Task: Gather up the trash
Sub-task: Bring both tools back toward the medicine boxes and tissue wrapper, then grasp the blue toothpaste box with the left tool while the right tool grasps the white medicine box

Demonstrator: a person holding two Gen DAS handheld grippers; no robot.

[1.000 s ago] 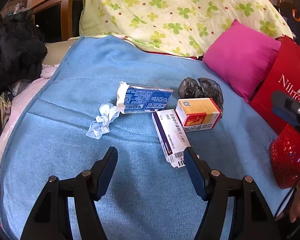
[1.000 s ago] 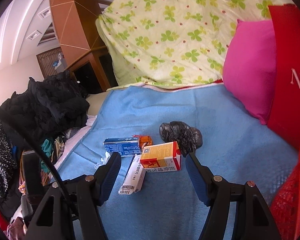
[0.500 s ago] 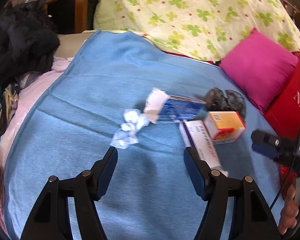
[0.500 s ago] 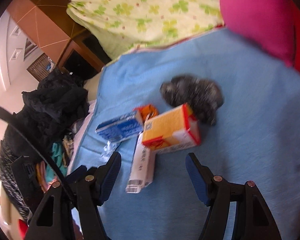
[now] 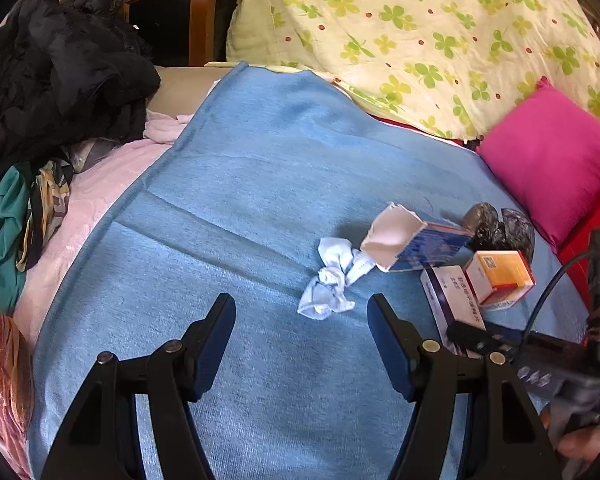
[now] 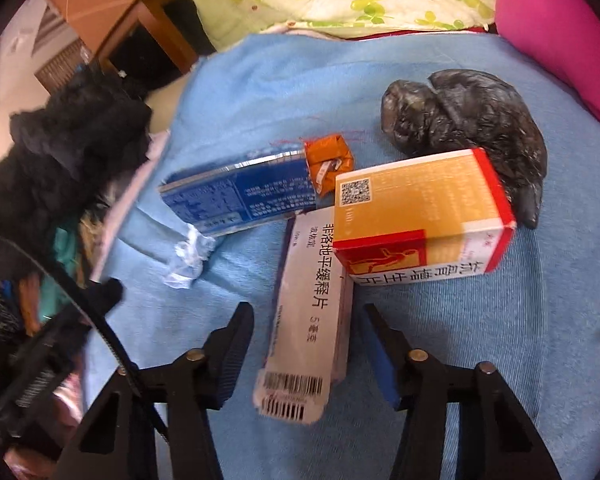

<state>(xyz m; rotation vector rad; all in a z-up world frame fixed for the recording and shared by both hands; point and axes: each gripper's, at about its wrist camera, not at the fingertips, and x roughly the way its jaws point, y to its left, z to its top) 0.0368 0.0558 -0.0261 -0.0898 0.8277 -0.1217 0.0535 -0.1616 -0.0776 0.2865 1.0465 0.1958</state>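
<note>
the white box (image 6: 308,332) lies flat, long axis running from the orange box (image 6: 416,216) toward the right gripper (image 6: 306,356), whose closing jaws straddle its barcode end without touching; left gripper (image 5: 300,336) open, empty.

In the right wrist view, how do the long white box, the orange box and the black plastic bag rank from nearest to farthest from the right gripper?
From the right gripper:
1. Long white box, lying between the fingers.
2. Orange box, beyond it, to the right.
3. Black plastic bag, behind the orange box, farthest.

Long white box (image 6: 312,320) lies flat on the blanket, orange box (image 6: 420,216) resting across its far end.
</note>
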